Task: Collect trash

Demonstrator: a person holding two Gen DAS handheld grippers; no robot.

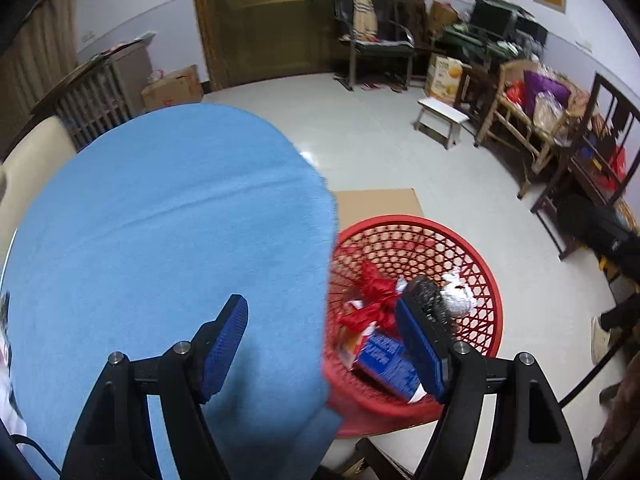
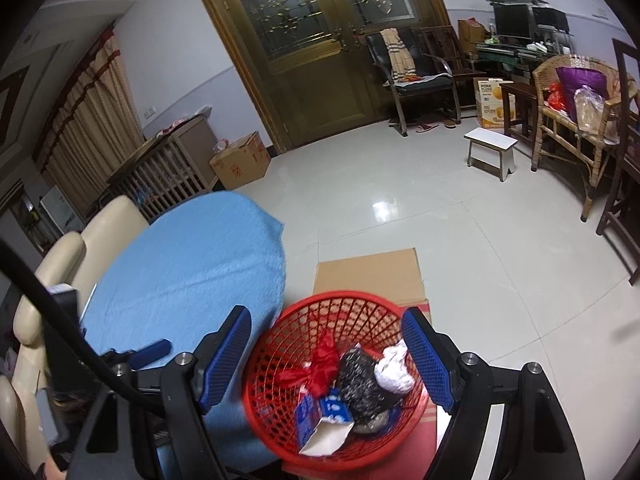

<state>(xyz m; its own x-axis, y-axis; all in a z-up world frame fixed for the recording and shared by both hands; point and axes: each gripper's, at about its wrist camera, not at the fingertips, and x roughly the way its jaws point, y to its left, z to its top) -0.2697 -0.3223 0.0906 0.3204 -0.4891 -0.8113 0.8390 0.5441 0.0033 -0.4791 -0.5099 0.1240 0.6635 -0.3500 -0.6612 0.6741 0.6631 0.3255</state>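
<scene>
A red mesh basket stands low beside the round table with the blue cloth. Inside lie a red ribbon-like wrapper, a blue carton, a black crumpled bag and a white-silver crumpled wad. My left gripper is open above the table's edge and the basket, with nothing in its jaws. My right gripper hangs open over the basket, also holding nothing. In the right wrist view, one blue finger of the left gripper shows over the cloth.
A flat cardboard sheet lies on the tiled floor behind the basket. A cream chair stands left of the table. Farther off are a white stool, a wicker chair and a cardboard box.
</scene>
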